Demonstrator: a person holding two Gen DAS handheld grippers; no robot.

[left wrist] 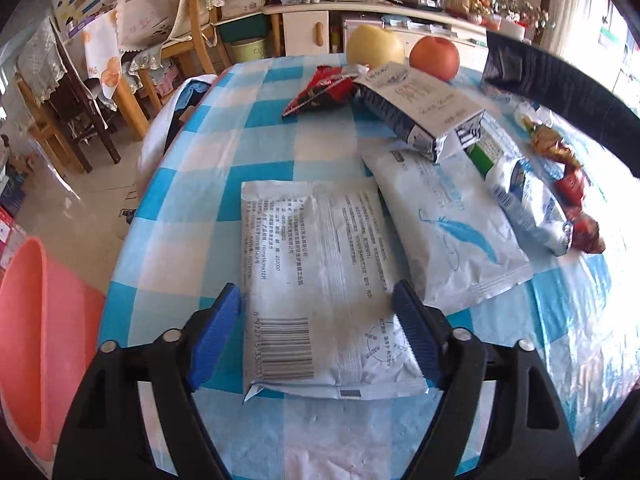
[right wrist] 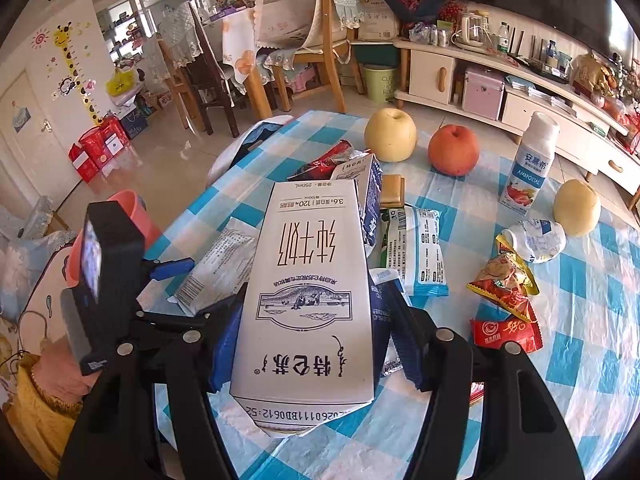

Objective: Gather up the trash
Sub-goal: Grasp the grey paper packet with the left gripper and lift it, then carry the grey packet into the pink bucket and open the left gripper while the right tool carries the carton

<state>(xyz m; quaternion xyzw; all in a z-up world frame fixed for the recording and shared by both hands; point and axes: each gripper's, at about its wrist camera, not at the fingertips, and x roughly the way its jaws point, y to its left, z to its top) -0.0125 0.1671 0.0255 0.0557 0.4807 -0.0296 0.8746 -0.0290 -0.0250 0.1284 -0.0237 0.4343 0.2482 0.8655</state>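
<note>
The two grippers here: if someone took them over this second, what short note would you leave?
Right gripper: shut on the white milk carton, lifted over the table.
Left gripper: open, fingers either side of the flat white wipes packet on the checked tablecloth, not gripping.
Pink bin stands beside the table on the left.
Done: nothing visibly binned.
Left: bin the carton, grab the packet, then the feather-print packet, red snack wrappers and crushed white bottle. The fruit is presumably not trash.

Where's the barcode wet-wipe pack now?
Left wrist view: the wet-wipe pack lies flat on the checked tablecloth, between the left gripper's open jaws, beside the feather-print pack.
</note>
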